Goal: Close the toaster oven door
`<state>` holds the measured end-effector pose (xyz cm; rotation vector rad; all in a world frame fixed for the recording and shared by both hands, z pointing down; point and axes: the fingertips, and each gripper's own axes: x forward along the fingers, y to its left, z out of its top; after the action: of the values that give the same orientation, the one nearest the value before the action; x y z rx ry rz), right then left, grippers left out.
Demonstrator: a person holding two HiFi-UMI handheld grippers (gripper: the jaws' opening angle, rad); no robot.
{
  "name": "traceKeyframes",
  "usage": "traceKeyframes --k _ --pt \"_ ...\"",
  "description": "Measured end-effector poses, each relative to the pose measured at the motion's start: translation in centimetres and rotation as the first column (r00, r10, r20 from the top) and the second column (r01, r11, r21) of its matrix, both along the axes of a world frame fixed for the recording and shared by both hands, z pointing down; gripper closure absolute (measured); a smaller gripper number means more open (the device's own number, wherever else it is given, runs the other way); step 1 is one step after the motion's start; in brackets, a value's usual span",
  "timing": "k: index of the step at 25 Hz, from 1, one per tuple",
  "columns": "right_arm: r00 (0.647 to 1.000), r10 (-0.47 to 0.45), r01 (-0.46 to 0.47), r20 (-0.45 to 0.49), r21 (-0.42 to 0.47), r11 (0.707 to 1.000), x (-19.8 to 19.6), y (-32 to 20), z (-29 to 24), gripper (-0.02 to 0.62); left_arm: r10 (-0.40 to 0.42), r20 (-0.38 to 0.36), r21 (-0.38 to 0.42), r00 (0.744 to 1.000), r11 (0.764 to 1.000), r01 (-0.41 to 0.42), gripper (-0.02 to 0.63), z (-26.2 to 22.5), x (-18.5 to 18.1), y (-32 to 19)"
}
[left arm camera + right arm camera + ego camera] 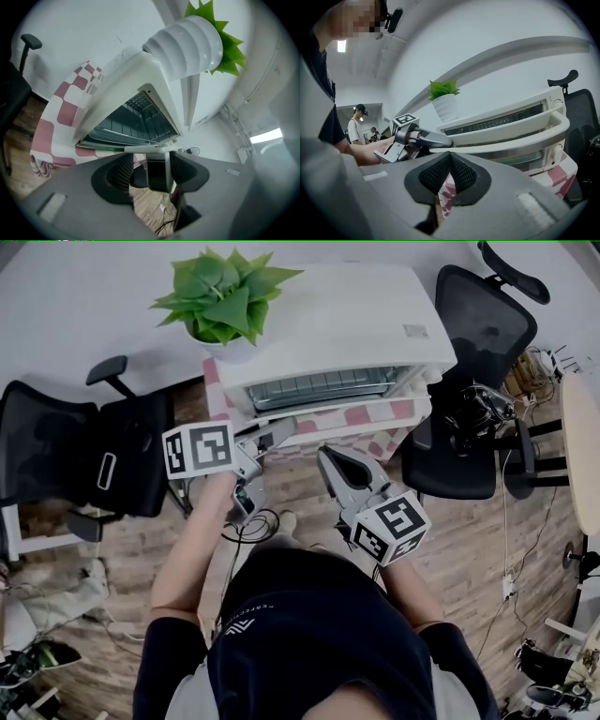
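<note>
Sitting on a red-and-white checked cloth (394, 432), the white toaster oven (347, 324) is being seen with its door (323, 388) partly open and leaning out at the top. A wire rack (136, 117) is showing inside. A potted plant (225, 301) is being carried on the left end of the oven's roof.

The left gripper (272, 433) is being held at the left end of the door handle (501, 140). Its tongs are being kept apart and are hooked under the white bar. What looks like the handle's dark post is being straddled by them, with a gap showing on one side.

The right gripper (450, 155) is being held just beneath the handle, its tongs pressed together with nothing between them. Black office chairs (94, 456) are standing on either side.
</note>
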<state>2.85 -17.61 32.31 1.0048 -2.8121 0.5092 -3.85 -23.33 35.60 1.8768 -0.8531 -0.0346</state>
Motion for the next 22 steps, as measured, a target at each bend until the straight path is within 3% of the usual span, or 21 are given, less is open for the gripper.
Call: traceKeyframes --k 22 --pt "0.999 -0.04 0.039 -0.021 -0.035 0.999 -3.8 -1.9 1.0 0.594 -0.043 -0.159 -0.131 0.986 0.991 0.022 0.355 -1.0 -0.2 -3.0"
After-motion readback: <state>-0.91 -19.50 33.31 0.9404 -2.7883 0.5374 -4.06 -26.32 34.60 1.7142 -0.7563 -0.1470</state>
